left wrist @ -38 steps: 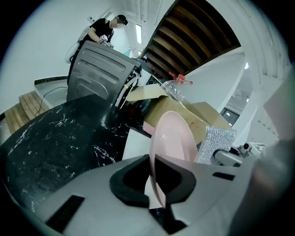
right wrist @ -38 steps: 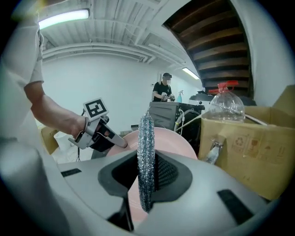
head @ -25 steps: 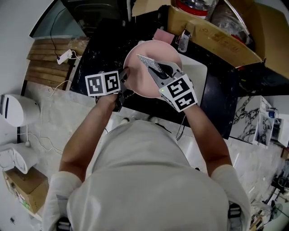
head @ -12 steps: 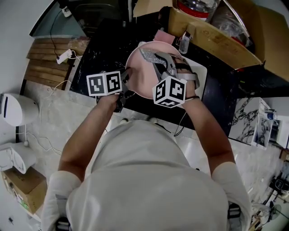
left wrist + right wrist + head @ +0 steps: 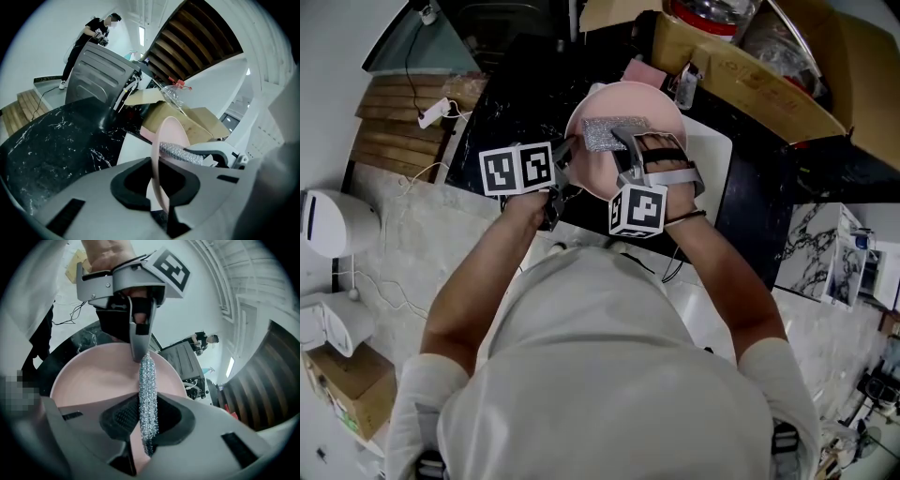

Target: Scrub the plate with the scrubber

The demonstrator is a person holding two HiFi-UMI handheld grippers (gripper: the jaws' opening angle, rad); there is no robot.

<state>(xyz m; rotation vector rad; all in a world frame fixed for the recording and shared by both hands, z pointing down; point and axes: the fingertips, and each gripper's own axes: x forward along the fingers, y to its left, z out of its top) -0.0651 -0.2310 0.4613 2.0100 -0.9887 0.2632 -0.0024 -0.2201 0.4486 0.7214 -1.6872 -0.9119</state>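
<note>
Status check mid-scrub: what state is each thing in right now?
plate: tilted up, rim clamped in the left hand-held gripper.
scrubber: flat against the plate's face, pinched by the right hand-held gripper.
left hand-held gripper: shut on plate, jaws just eased slightly wider.
right hand-held gripper: shut on scrubber.

Pale pink plate (image 5: 661,105), glittery silver mesh scrubber (image 5: 614,132), grey left gripper (image 5: 566,150) and right gripper (image 5: 621,141) bearing black-and-white square markers, black white-veined marble countertop (image 5: 504,103) beyond left gripper.
</note>
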